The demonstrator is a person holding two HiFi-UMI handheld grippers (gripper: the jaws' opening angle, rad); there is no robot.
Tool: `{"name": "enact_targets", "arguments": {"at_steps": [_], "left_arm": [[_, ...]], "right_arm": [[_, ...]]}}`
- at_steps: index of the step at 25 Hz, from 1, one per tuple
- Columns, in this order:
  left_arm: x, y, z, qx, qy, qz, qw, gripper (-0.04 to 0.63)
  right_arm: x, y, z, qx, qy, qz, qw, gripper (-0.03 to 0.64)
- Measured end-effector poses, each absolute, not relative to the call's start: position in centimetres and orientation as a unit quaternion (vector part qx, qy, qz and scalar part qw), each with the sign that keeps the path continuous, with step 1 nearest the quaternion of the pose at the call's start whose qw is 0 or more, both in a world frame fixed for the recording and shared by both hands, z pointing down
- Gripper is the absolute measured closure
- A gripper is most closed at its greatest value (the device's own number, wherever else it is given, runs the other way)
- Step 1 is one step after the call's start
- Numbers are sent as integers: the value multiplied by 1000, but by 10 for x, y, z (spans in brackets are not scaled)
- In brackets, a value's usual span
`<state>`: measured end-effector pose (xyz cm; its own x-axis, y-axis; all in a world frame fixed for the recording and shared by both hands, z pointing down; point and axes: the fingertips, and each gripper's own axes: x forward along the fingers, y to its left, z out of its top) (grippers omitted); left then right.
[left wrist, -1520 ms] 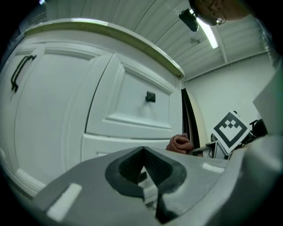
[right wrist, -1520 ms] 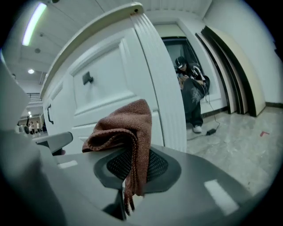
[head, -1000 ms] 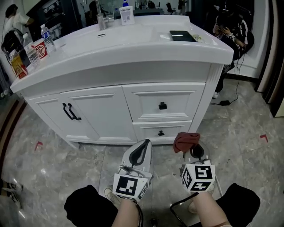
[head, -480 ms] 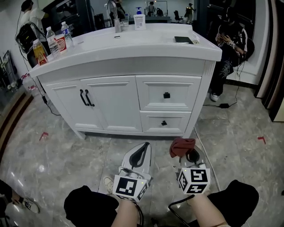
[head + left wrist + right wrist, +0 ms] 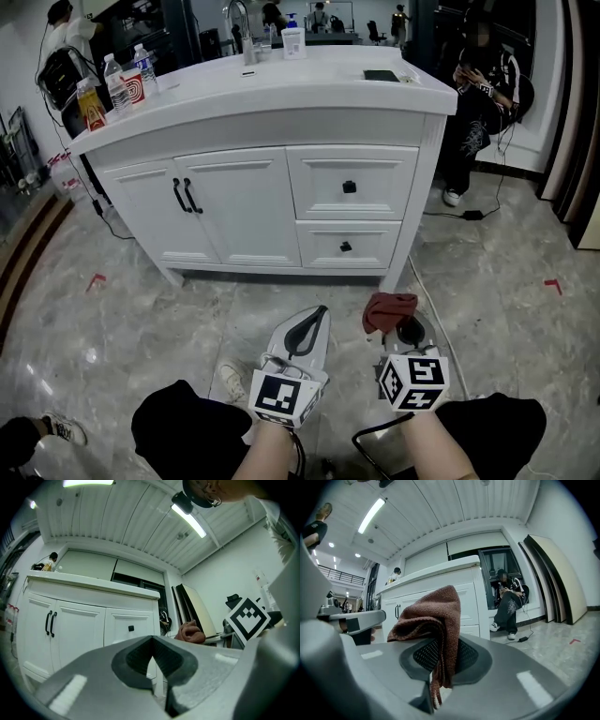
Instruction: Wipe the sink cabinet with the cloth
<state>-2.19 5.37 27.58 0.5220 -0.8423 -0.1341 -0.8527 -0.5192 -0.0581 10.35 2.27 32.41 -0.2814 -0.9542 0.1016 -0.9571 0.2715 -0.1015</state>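
Now the sink cabinet (image 5: pixel 253 202) is sitting slightly farther off than before. The right gripper (image 5: pixel 440 667) is still pinching the reddish-brown cloth (image 5: pixel 433 613) between its fingers, well short of it, and the left gripper (image 5: pixel 152 663) is keeping its fingers pressed together, empty.

Pulled back from the sink cabinet (image 5: pixel 281 206) over the last second; shows it now smaller, higher and squarer in the head view, no longer looming tilted; opens up more floor (image 5: pixel 169 309) before its base; brings the bottles (image 5: pixel 117 80) at the top's left end in from the frame's edge; nudged the left gripper (image 5: pixel 317 317) slightly rightward.
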Motion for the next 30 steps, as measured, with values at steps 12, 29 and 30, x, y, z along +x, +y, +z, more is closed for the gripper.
{"name": "enact_targets", "arguments": {"at_steps": [12, 29, 30], "left_arm": [[-38, 61, 283, -868, 492, 50, 52, 595], [-30, 58, 297, -872, 486, 34, 49, 595], [-29, 57, 299, -873, 485, 32, 49, 595]], "right_arm": [[85, 34, 321, 594, -803, 49, 26, 540], [81, 32, 331, 586, -807, 78, 14, 540], [81, 32, 332, 585, -807, 80, 14, 540]]}}
